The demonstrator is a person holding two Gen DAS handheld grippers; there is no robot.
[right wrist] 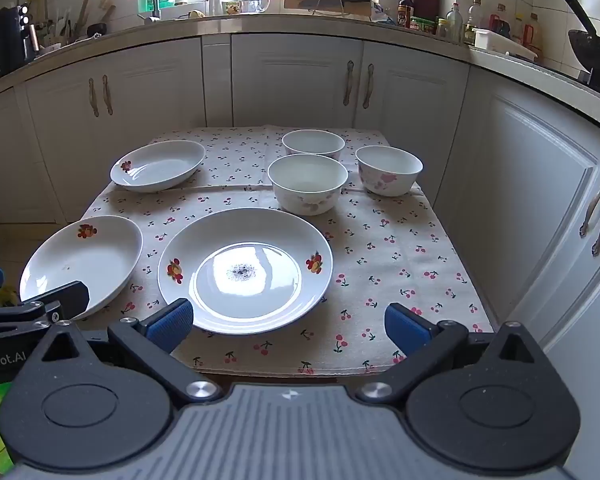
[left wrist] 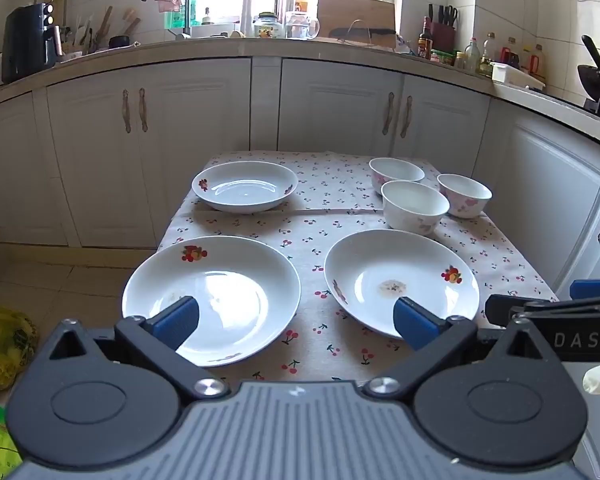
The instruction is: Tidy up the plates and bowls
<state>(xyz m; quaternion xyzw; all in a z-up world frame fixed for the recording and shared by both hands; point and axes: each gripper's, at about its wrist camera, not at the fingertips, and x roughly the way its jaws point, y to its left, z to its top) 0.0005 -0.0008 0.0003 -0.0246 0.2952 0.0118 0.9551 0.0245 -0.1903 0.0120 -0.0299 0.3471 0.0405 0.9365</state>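
Note:
Three white plates with fruit prints lie on the cherry-print tablecloth (left wrist: 312, 248): a near left plate (left wrist: 212, 296) (right wrist: 84, 256), a near right plate (left wrist: 400, 280) (right wrist: 246, 268) and a far left plate (left wrist: 246, 186) (right wrist: 158, 165). Three white bowls stand at the far right: a front bowl (left wrist: 415, 206) (right wrist: 308, 188), a back bowl (left wrist: 396, 174) (right wrist: 313, 146) and a right bowl (left wrist: 465, 194) (right wrist: 388, 170). My left gripper (left wrist: 296, 322) is open and empty above the near edge, between the two near plates. My right gripper (right wrist: 288, 326) is open and empty over the near right plate's front rim.
The small table stands in a kitchen, with white cabinets (left wrist: 220, 128) behind and on the right. The counter holds a sink tap (left wrist: 186, 8), jars, bottles and a wok (left wrist: 598, 76). Bags lie on the floor at the left (left wrist: 4, 340).

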